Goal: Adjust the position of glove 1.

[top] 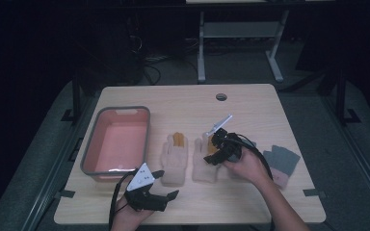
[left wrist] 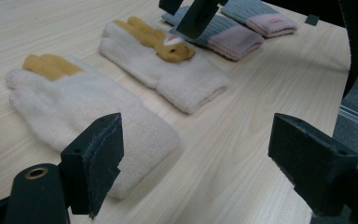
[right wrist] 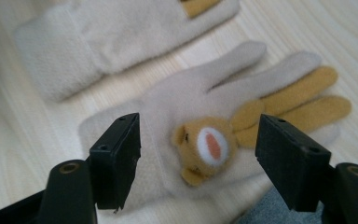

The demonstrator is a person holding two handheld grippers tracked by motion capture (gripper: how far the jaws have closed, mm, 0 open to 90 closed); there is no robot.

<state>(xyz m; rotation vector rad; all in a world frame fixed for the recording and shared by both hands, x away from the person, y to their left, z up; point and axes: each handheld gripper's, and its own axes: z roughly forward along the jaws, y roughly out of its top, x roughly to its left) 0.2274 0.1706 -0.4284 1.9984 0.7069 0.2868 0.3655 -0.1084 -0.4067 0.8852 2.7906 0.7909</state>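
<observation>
Two cream gloves [top: 174, 159] with yellow-brown fingers; one glove [right wrist: 200, 116] has a brown bear face [right wrist: 204, 149]. Grey-and-pink gloves [top: 282, 162]. Pink tub [top: 117, 140].

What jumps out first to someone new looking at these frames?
The right claw, jaws open, hangs over the bear face on the right cream glove at mid-table. Its twin, the left cream glove, lies just beside it. A pink tub sits at the table's left, with the left claw open near the front edge.
</observation>
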